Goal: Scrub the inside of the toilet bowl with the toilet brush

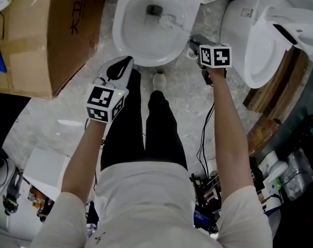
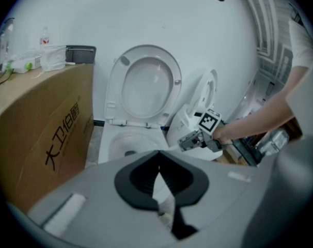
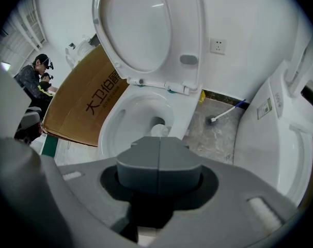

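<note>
The white toilet bowl (image 1: 126,35) stands open at the top of the head view, its seat and lid (image 3: 141,30) raised. The toilet brush's white head (image 1: 168,20) sits inside the bowl beside the drain and shows just past the jaws (image 3: 158,130) in the right gripper view. My right gripper (image 1: 193,43) is at the bowl's right rim, shut on the brush handle, jaws pressed together (image 3: 159,154). My left gripper (image 1: 120,68) hangs in front of the bowl's near rim, open a little, with nothing between its jaws (image 2: 159,182).
A large cardboard box (image 1: 58,30) stands left of the toilet. A second white toilet (image 1: 254,40) stands close on the right. Another brush with a blue handle (image 3: 222,114) lies on the floor between the two toilets. Clutter and cables (image 1: 291,169) lie at lower right. A person (image 3: 35,76) stands beyond the box.
</note>
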Tool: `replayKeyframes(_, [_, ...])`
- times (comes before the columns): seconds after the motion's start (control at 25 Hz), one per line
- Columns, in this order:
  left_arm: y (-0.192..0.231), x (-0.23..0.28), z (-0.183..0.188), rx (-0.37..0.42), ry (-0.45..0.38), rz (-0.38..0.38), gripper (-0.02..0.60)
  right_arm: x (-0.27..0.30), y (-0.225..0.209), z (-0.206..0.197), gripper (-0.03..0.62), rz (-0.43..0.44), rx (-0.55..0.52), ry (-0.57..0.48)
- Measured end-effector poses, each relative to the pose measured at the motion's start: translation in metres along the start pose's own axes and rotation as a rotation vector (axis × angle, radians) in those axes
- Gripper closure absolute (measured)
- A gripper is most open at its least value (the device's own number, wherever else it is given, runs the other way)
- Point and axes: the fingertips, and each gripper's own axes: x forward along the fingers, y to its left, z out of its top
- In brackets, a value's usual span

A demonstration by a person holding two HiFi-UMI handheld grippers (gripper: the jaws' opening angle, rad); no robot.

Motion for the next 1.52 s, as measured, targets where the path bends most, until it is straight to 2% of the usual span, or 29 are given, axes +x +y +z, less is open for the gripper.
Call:
replayKeyframes(0.68, [0.018, -0.001, 0.003, -0.027, -0.009, 0.023, 0.592, 0.006, 0.0, 0.068, 0.448, -0.04, -0.072, -0.07])
replayKeyframes(1.52, [0.043, -0.011, 0.001, -0.053, -0.014, 0.051, 0.592, 0.03, 0.054, 0.109, 0.448, 0.006, -0.136, -0.103])
